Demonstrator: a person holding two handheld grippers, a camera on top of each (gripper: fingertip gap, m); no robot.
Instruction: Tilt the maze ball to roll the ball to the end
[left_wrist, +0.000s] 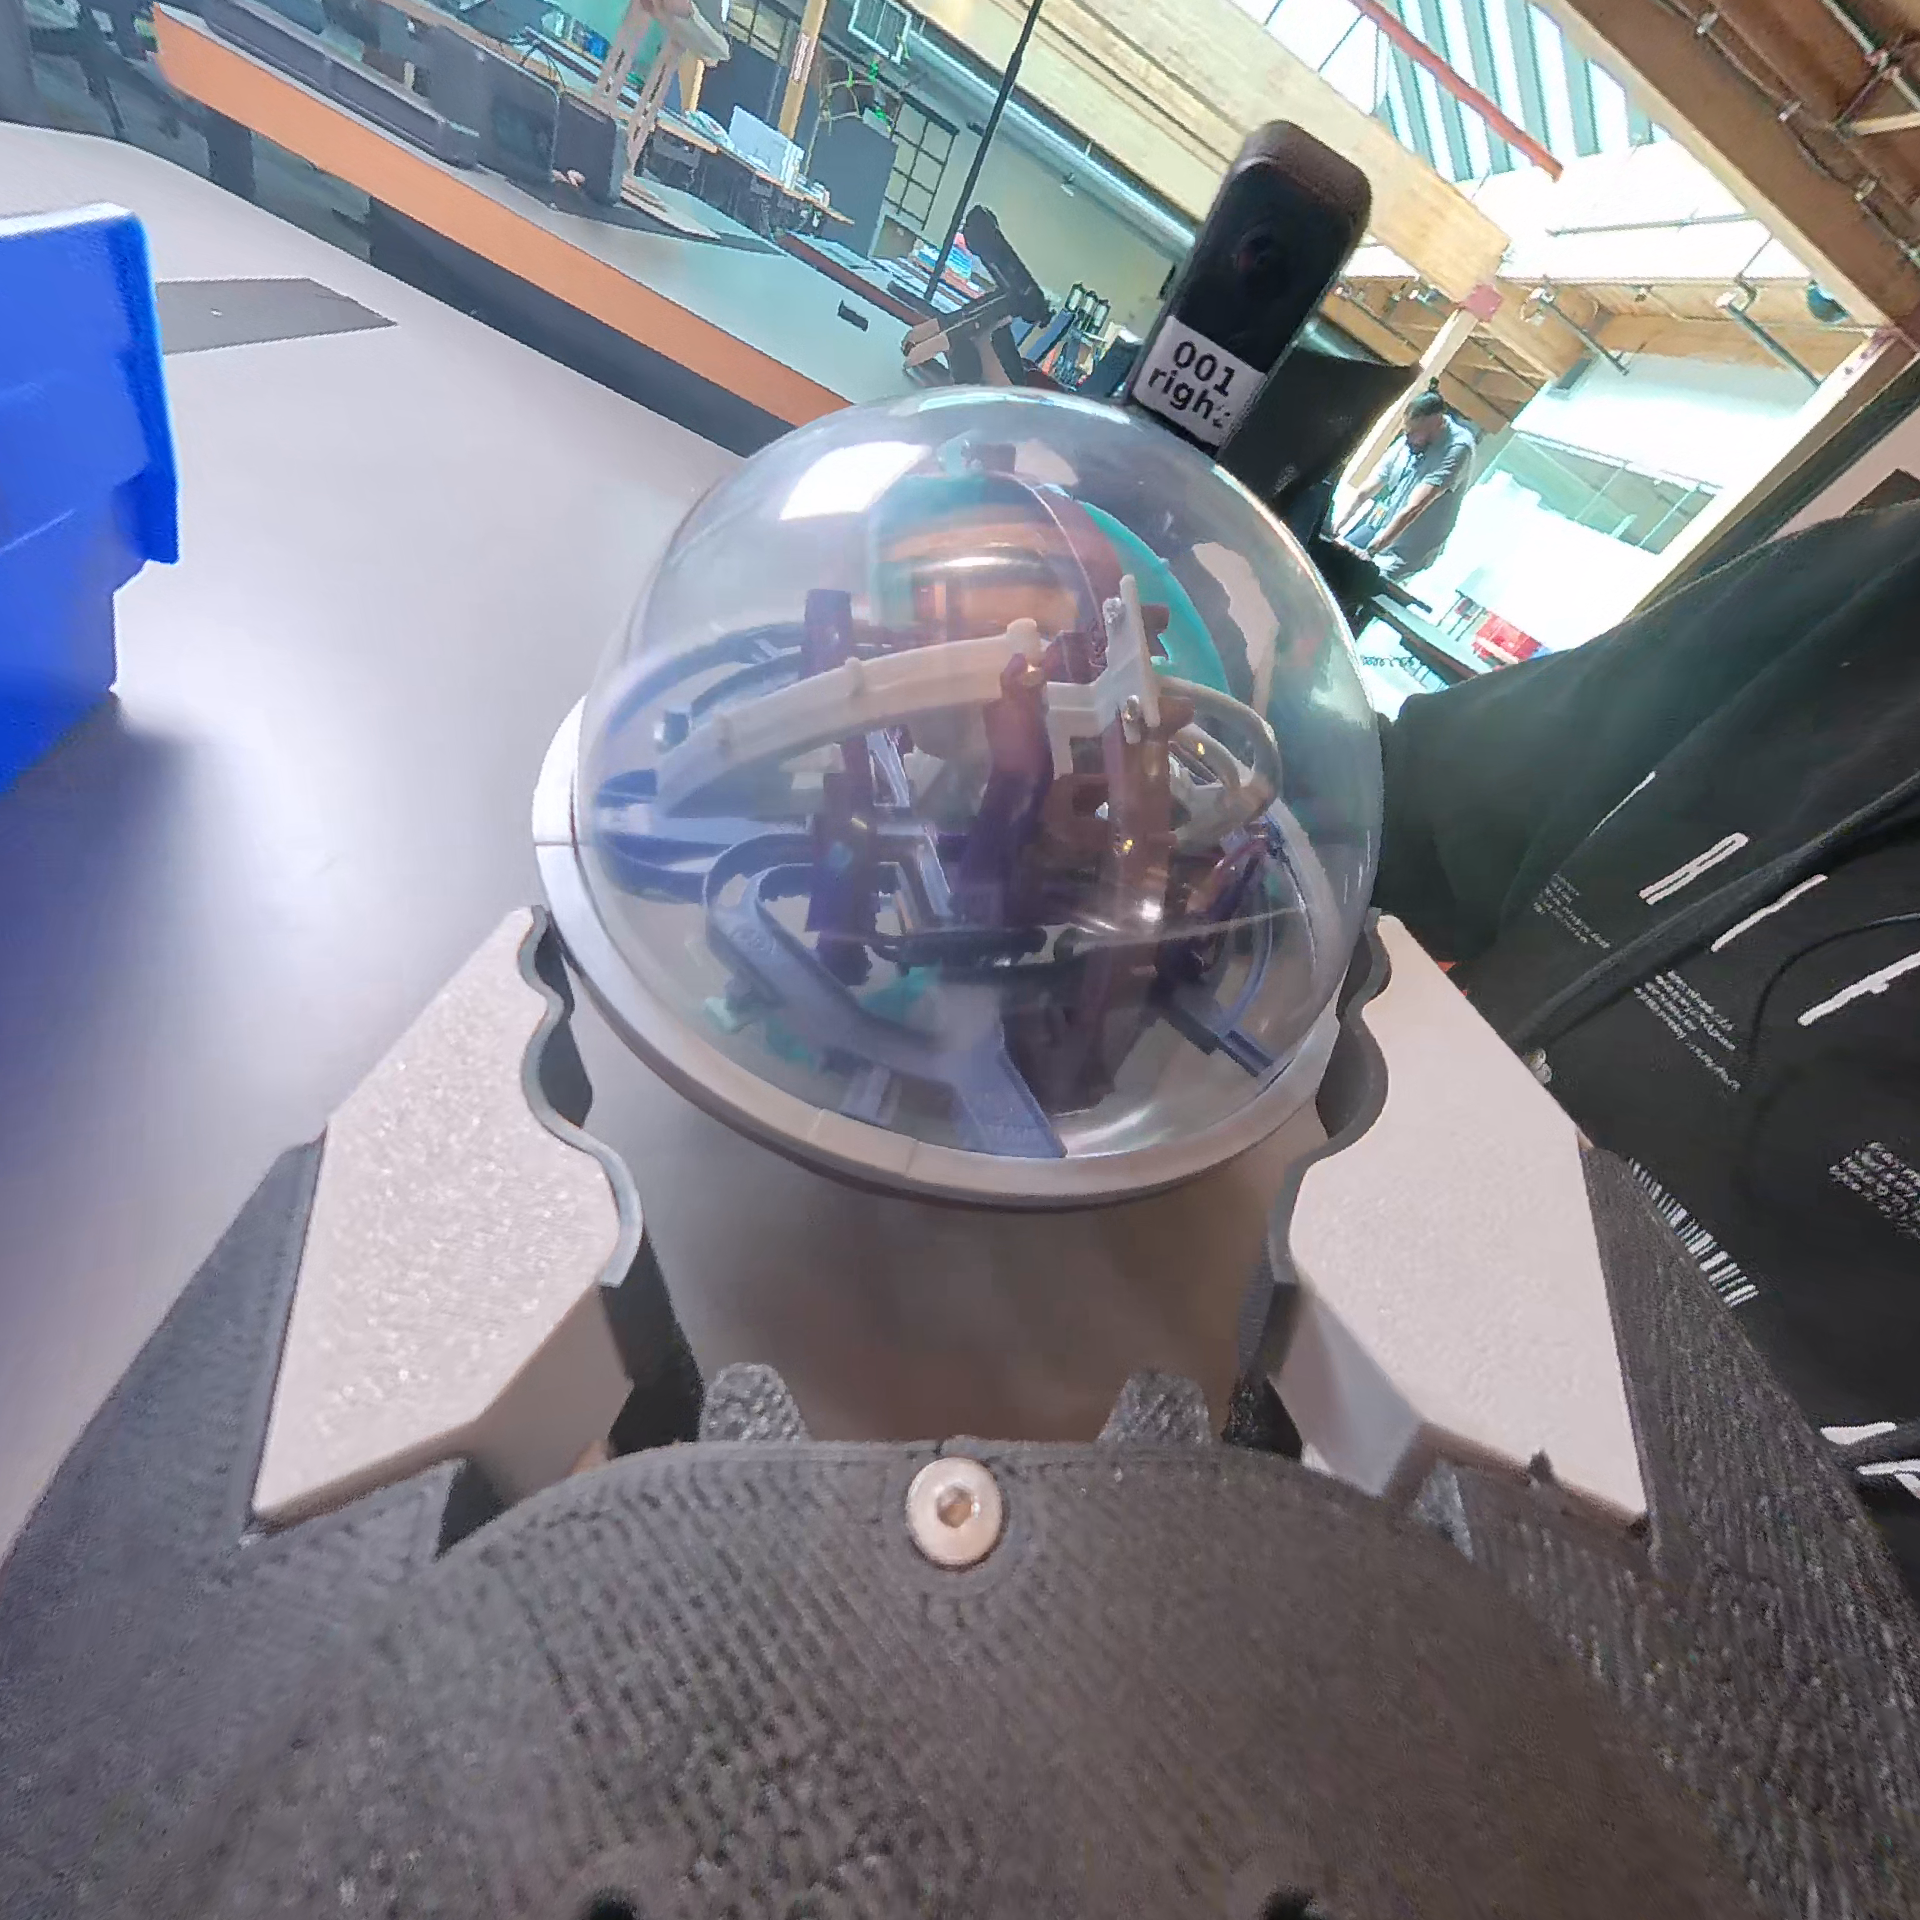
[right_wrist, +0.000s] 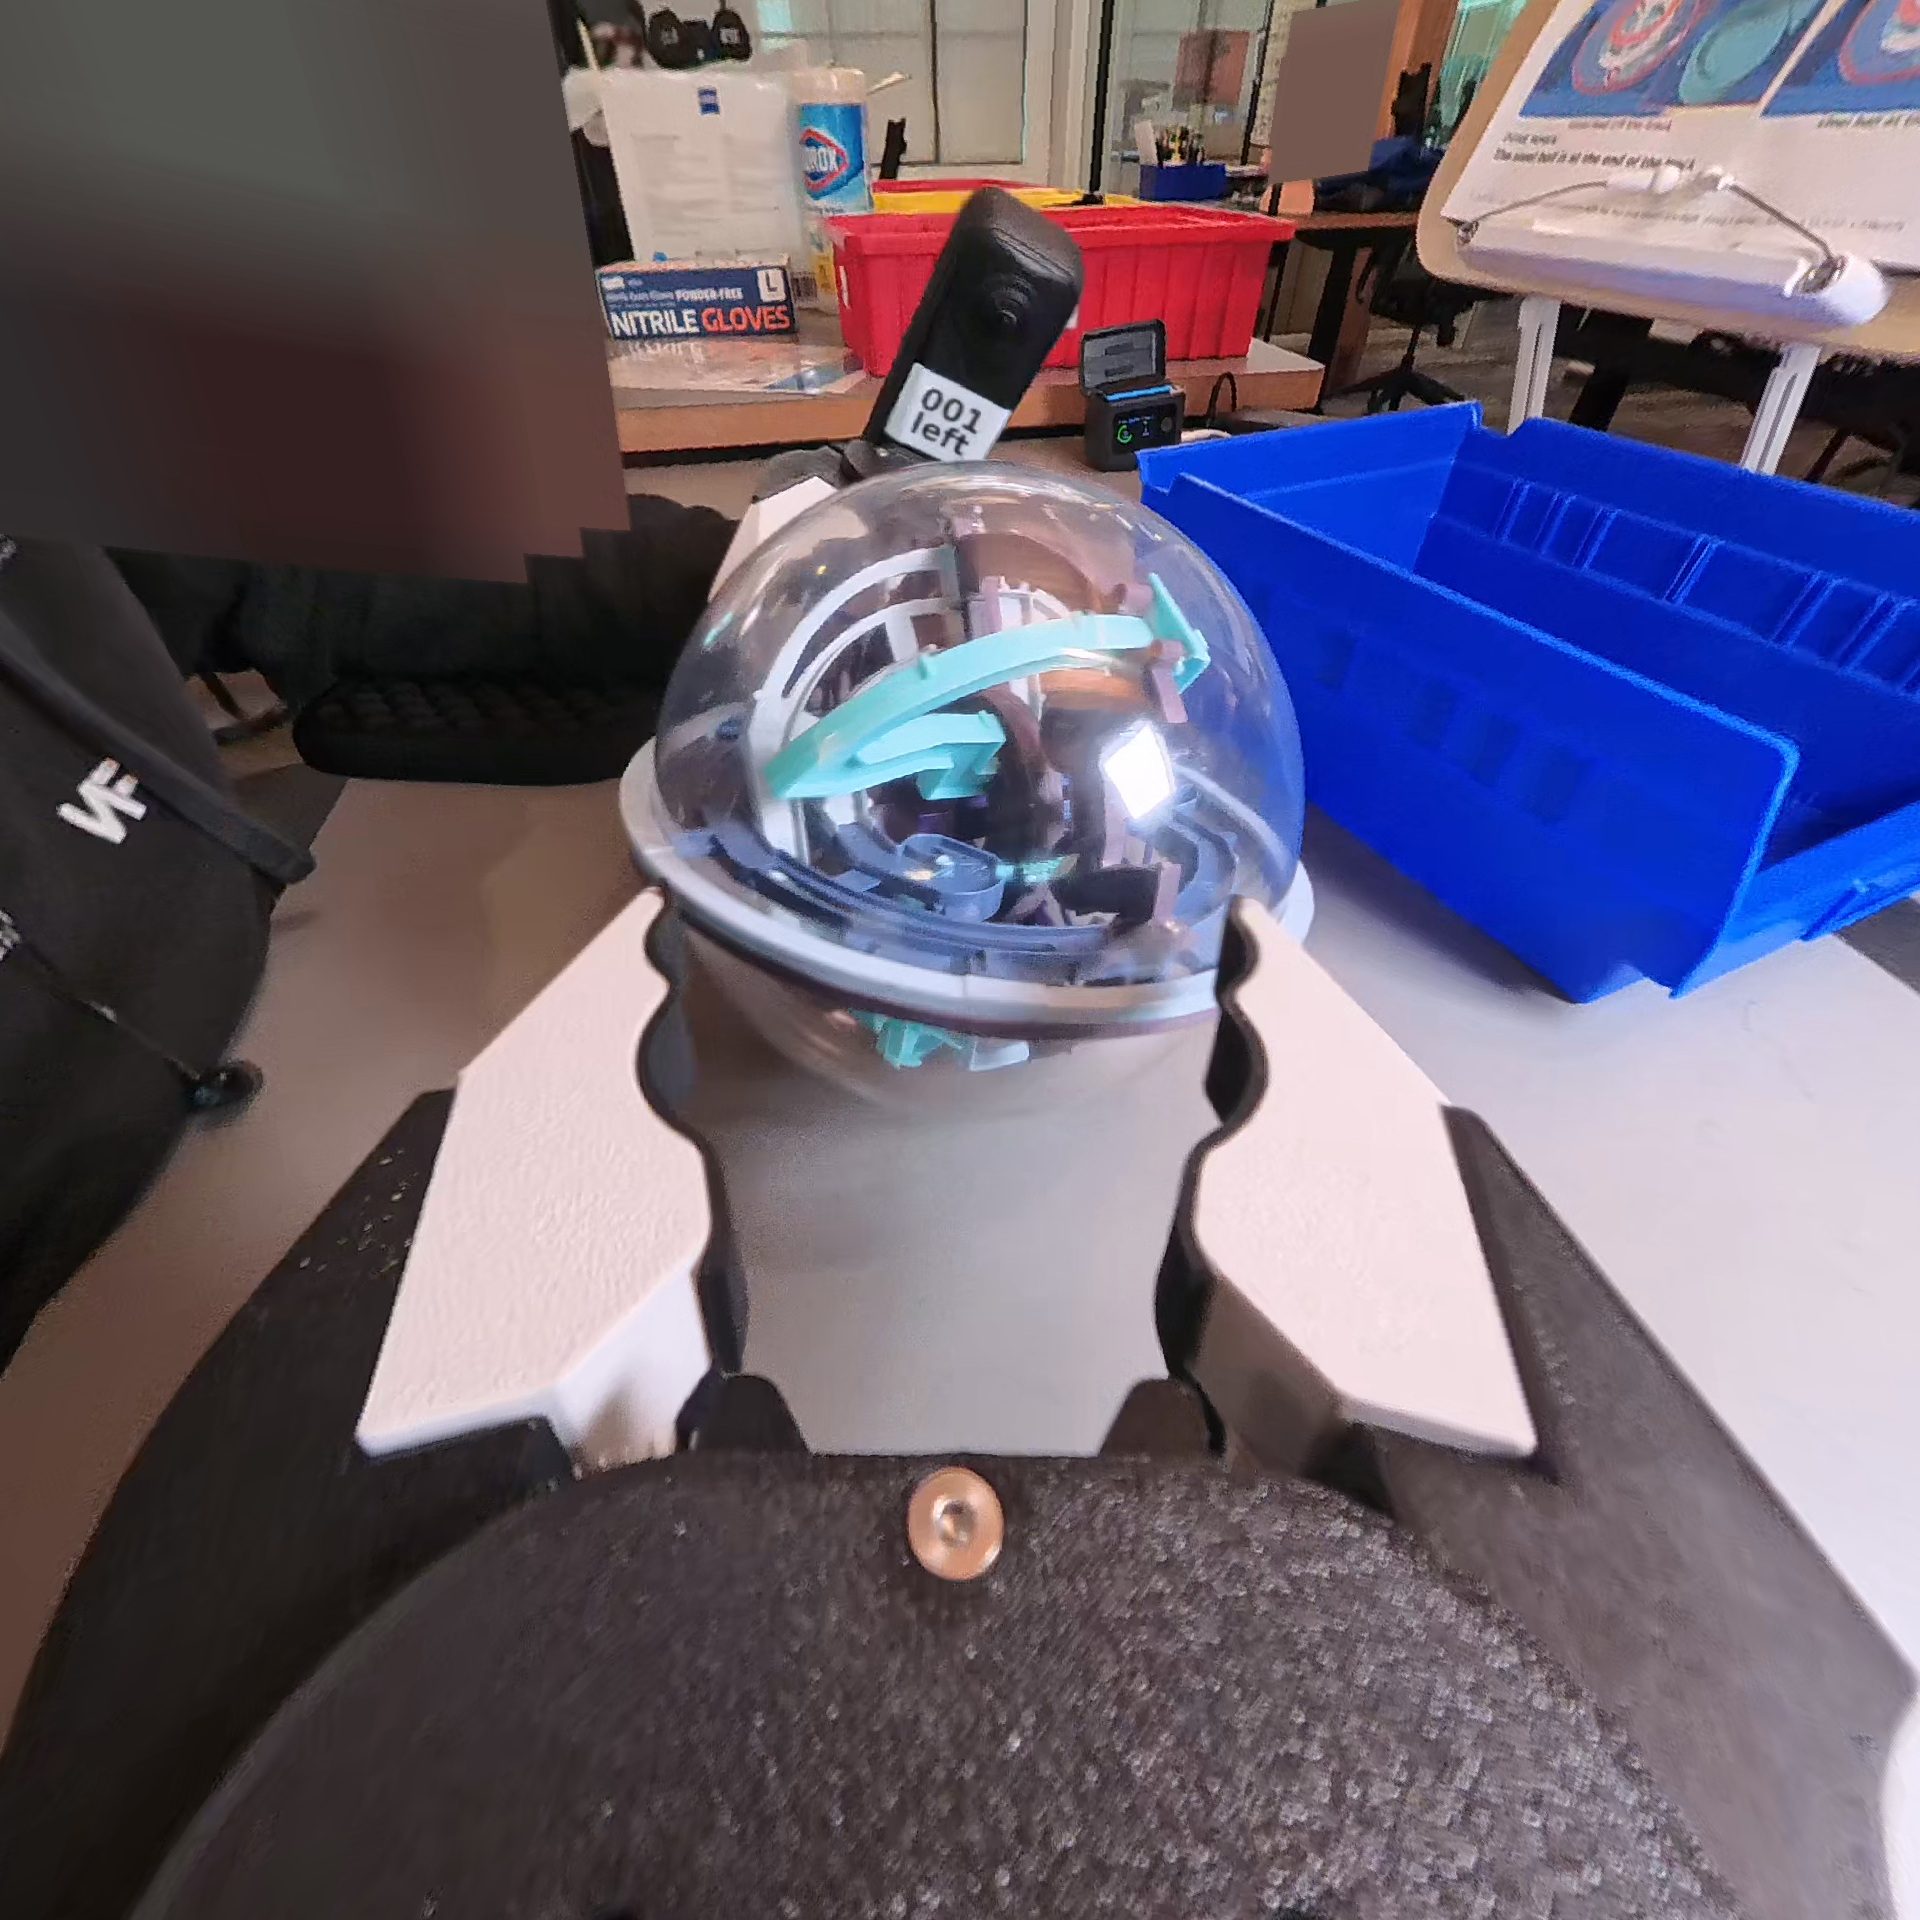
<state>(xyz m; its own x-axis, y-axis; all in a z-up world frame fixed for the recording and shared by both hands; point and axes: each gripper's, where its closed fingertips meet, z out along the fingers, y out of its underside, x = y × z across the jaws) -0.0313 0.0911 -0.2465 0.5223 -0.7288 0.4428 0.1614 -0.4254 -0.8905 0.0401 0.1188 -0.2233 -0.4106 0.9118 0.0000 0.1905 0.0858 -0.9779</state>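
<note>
Left tongs: my left gripper (left_wrist: 956, 997) is spread wide around the maze ball (left_wrist: 966, 790), both dark pads against the lower half at the grey equator ring; I read it as clamped on the sphere.
Right tongs: my right gripper (right_wrist: 951, 987) grips the same ball from the opposite side, its fingertips (right_wrist: 1242, 971) touching just under the ring, also clamped.
Maze ball: clear sphere with blue, purple, teal and white tracks, held between the two tools, over the grey table (left_wrist: 343, 582), ring tilted.
Steel ball: too small and blurred to find on any track.
Far left of left view: blue bin (left_wrist: 73, 488), near the ball, apart from it.
Right of left view: a person's black sleeve (left_wrist: 1662, 831).
Step in hand: I judge I'm mid-tilt, steering the ball along the track.
Next move: slow, small rotations with both wrists together, keeping even squeeze so the smooth shell doesn't slip.
</note>
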